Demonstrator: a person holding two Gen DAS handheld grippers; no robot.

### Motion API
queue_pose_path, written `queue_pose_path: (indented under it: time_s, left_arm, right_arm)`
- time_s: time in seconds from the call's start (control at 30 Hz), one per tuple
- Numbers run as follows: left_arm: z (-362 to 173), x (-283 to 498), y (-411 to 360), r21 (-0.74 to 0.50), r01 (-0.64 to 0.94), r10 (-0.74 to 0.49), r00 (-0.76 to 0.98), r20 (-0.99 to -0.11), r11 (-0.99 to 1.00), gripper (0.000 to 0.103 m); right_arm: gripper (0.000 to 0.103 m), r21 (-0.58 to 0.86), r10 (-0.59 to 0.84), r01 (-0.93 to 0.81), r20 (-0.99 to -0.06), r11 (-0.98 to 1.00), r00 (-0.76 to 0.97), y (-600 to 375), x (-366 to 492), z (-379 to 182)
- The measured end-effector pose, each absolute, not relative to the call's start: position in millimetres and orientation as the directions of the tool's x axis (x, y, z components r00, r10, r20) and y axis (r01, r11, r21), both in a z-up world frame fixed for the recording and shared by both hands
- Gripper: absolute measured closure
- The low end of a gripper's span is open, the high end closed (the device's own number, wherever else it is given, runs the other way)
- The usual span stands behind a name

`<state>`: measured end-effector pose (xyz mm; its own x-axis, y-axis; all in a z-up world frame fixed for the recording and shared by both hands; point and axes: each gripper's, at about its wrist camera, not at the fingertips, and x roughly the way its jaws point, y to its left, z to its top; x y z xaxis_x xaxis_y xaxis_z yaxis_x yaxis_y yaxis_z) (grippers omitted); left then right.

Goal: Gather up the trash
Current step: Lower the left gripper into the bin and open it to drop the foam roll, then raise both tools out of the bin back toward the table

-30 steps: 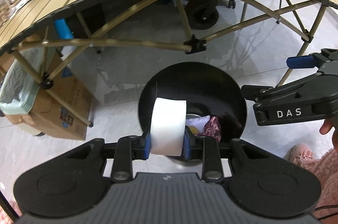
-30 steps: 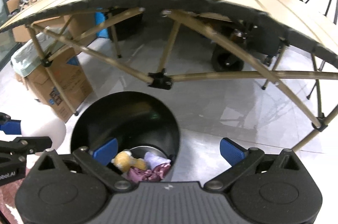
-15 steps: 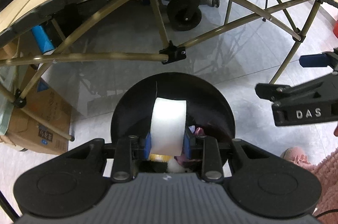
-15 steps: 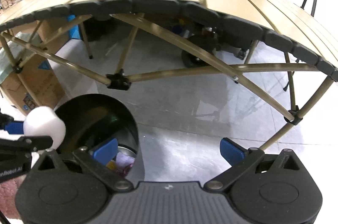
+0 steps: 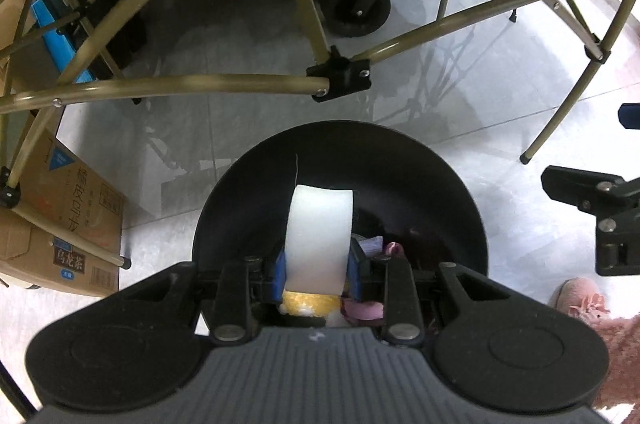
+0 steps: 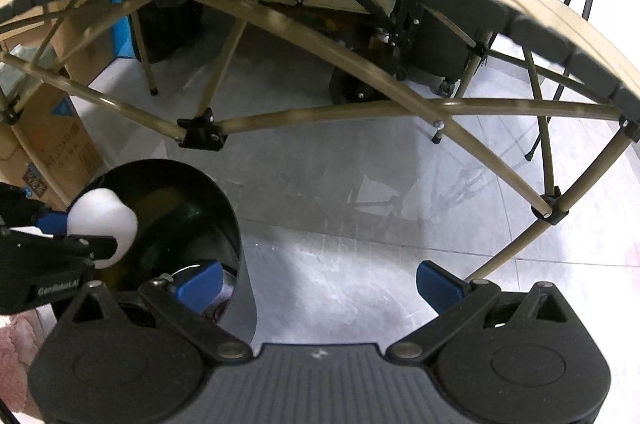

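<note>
**White foam piece held over the bin**

Cardboard box sits far left under the table frame. My left gripper pinches the white foam piece between both blue pads, right above the black trash bin; yellow and pink scraps lie inside. My right gripper is beside the bin over bare floor, fingers spread, nothing between them.

left gripper lower over bin
</note>
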<state>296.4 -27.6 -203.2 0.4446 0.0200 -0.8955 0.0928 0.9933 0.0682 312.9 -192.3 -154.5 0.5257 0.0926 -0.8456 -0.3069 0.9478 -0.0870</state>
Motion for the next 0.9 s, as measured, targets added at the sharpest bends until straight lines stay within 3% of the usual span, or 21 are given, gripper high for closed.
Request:
queue_pose_path:
  time_s: [0.5, 0.57, 0.63, 0.67, 0.9]
  left_arm:
    - [-208.8, 299.2, -26.2, 0.076, 0.088, 0.030, 0.438, -0.899, 0.993, 0.071]
    - [-207.6, 298.6, -26.6, 0.078, 0.086, 0.032, 0.446, -0.895, 0.993, 0.053]
    - [-205.7, 297.4, -26.5, 0.095, 0.066, 0.055, 0.453, -0.890, 0.993, 0.005]
    - [-204.0, 296.5, -25.7, 0.109, 0.046, 0.075, 0.463, -0.883, 0.993, 0.000]
    - [-205.0, 298.8, -23.3, 0.108, 0.037, 0.081, 0.439, -0.895, 0.993, 0.000]
  right_arm:
    - [0.000, -0.086, 0.094, -0.312, -0.849, 0.946, 0.520, -187.2, 315.2, -158.6]
    - [0.000, -0.085, 0.095, -0.313, -0.849, 0.946, 0.519, -187.0, 315.4, -159.0]
    - [0.000, -0.086, 0.092, -0.309, -0.849, 0.947, 0.520, -187.1, 315.6, -159.1]
    - [0.000, -0.086, 0.091, -0.306, -0.849, 0.948, 0.520, -187.5, 315.7, -159.2]
    - [0.000, -0.090, 0.084, -0.301, -0.851, 0.949, 0.519, -187.8, 316.7, -160.1]
